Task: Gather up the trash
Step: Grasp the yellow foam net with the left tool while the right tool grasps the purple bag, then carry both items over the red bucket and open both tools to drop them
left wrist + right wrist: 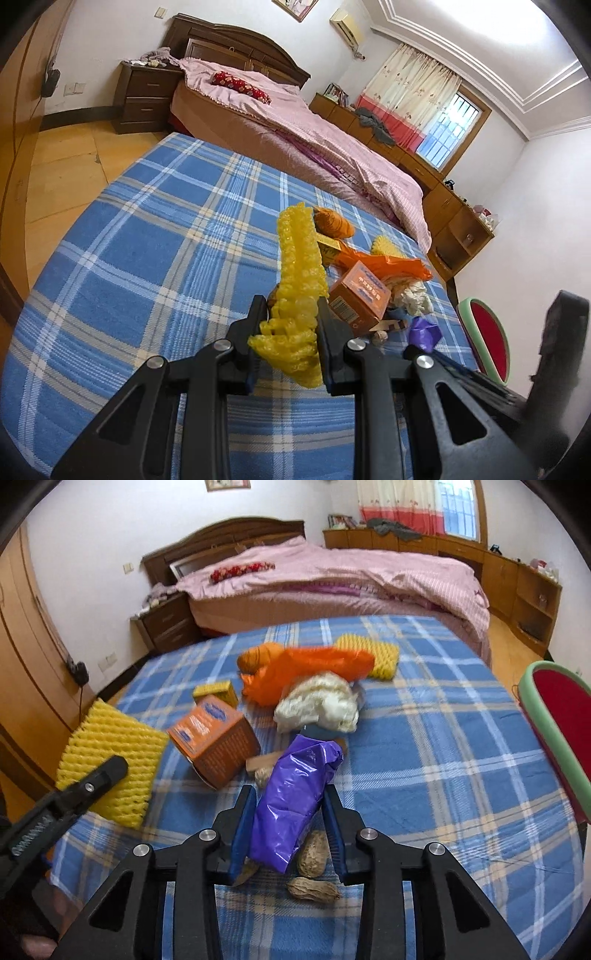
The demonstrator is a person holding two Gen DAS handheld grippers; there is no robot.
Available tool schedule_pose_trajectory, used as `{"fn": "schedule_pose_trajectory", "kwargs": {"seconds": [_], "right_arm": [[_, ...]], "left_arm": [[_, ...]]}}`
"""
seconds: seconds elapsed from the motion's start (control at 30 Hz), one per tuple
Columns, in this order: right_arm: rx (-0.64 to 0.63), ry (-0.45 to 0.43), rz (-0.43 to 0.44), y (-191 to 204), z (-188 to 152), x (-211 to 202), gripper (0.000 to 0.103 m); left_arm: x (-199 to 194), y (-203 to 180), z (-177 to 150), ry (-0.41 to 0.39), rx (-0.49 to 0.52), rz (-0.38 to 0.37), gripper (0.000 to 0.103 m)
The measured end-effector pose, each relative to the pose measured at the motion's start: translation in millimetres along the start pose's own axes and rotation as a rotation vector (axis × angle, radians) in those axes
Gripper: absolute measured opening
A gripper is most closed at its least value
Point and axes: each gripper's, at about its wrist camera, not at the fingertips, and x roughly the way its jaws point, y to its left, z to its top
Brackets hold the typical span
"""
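The right hand-held gripper [290, 814] has a purple bag [293, 801] between narrowed jaws, pads at its sides; two peanuts [312, 854] lie under it and could be swept off the blue plaid cloth [443, 775]; the slippery bag may slide free; the left hand-held gripper [291, 314] pinches one yellow foam sheet [297, 266]; beyond: one orange box [216, 734], one tissue wad [319, 701], one orange bag [310, 668], a second foam sheet [373, 655].
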Motion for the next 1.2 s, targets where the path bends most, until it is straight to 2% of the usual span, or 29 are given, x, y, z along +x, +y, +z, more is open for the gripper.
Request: {"fn": "schedule_pose_trajectory", "kwargs": {"seconds": [0.33,0.8,1.2], "right_arm": [[0.031,-0.077,-0.03,-20.6,-1.0,-47.6,0.036],[0.125,-0.169,-0.105,-75.0,-17.3,-108.4,0.036],[0.176,-0.253,-0.203,-122.2,-20.5,-147.9,0.036]], "left_arm": [[-15.9,-21.9,-1.1,-0.046,0.058,-0.004,0.025],[-60.6,-84.2,-7.2,-0.075,0.166,-0.042,0.025],[-61.6,-152.3,-13.3,-0.031,0.265,-0.14,0.025]]}}
